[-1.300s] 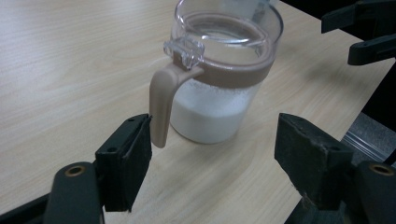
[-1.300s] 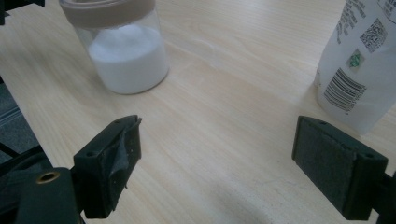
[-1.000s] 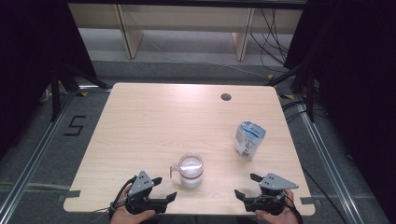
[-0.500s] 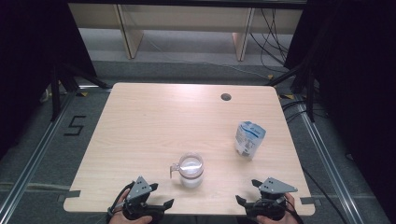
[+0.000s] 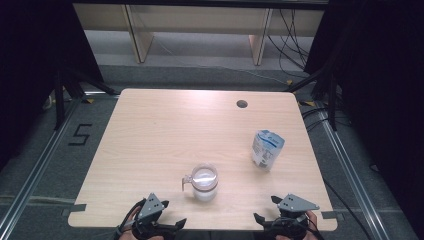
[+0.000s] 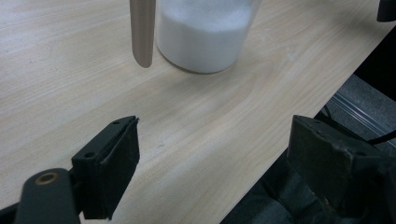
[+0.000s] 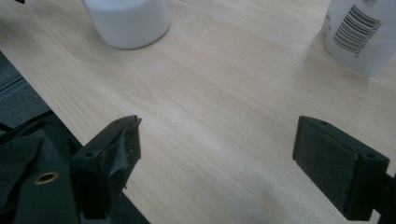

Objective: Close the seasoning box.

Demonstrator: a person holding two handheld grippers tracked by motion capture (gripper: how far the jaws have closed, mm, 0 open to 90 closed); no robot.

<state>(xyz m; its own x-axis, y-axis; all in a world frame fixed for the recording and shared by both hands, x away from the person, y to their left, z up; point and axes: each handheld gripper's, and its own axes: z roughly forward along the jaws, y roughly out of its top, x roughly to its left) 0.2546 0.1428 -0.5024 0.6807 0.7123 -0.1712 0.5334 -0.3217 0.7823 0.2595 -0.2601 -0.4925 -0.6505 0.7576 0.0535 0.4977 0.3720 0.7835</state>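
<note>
A clear cup with a small handle stands on the tabletop near the front edge. It has white powder inside. A white and blue bag stands farther back on the right, well apart from the cup. Maybe the powder came from that bag.

The left gripper is at the front edge, just left of the cup. Its jaws have just been opening and now stand wide with nothing between them. The right gripper is at the front edge too, on the right, and its jaws are also wide and hold nothing. Both point toward the cup and bag, so they look set to reach out, one for each thing.
</note>
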